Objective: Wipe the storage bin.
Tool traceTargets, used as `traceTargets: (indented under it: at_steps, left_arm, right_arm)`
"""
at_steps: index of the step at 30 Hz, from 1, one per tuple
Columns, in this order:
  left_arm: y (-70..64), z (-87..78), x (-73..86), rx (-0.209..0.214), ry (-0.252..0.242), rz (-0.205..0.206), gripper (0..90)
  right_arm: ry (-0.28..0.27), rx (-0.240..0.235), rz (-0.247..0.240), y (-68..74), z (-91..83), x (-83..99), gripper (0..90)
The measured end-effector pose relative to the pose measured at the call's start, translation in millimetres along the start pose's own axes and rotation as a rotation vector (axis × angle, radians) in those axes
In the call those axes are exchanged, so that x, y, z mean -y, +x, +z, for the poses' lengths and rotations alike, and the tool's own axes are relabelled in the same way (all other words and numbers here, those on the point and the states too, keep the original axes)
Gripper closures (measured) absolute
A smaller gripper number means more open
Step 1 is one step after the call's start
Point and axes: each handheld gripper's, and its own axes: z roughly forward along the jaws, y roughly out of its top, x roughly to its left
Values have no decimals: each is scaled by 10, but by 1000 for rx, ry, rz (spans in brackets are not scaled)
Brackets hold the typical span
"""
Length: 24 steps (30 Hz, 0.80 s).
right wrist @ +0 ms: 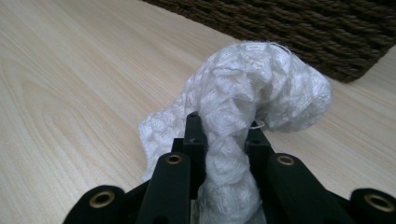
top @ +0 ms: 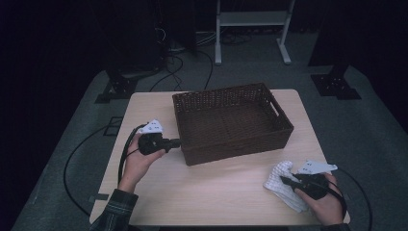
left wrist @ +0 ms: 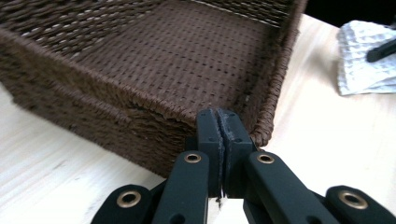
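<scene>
Cloth (right wrist: 243, 93), white and waffle-textured, bunched on the counter (top: 216, 187) near the wicker basket (top: 284, 132), clamped in the right claw (top: 288, 181). Left claw (left wrist: 223, 126) clenched against the basket's corner. Apparent aim: cloth into the empty basket, transfer not yet done.

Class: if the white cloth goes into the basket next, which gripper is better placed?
Right. The right gripper already pinches the white cloth; the left gripper, jaws shut, sits at the basket corner.

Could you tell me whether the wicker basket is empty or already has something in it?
Empty. The basket shows a bare woven bottom in the high view; the white cloth lies outside on the table, pinched by the right gripper.
</scene>
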Motion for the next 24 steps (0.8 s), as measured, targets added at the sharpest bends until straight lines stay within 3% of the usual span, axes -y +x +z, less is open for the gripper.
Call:
traceTargets:
  at_steps: [14,20,24]
  left_arm:
    - [-301,146,-25,78,3,32,877]
    - [-318,139,-24,68,-3,32,832]
    - [-321,99,6,50,-17,26,745]
  right_arm:
    - [3,0,-6,8,20,6,764]
    - [7,-1,-8,20,23,6,764]
    - [6,-2,-8,19,23,7,764]
